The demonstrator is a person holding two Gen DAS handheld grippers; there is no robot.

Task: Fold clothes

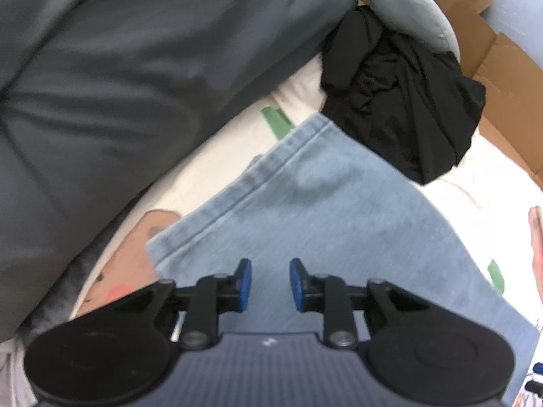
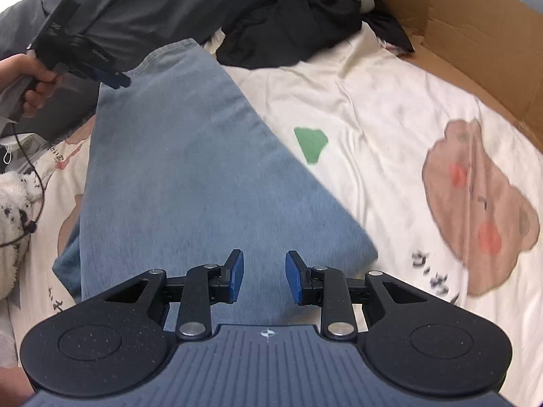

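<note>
On the bed sheet [image 2: 373,108] the jeans [image 2: 190,169] lie flat in a long strip; both your grippers, left [image 1: 270,285] and right [image 2: 264,278], hover released above. Pinch matching corners and keep edges aligned.

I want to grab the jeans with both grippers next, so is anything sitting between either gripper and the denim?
Nothing visible does. The left gripper and right gripper both hang open directly over bare jeans. The black garment lies beyond the hem, clear of both.
</note>
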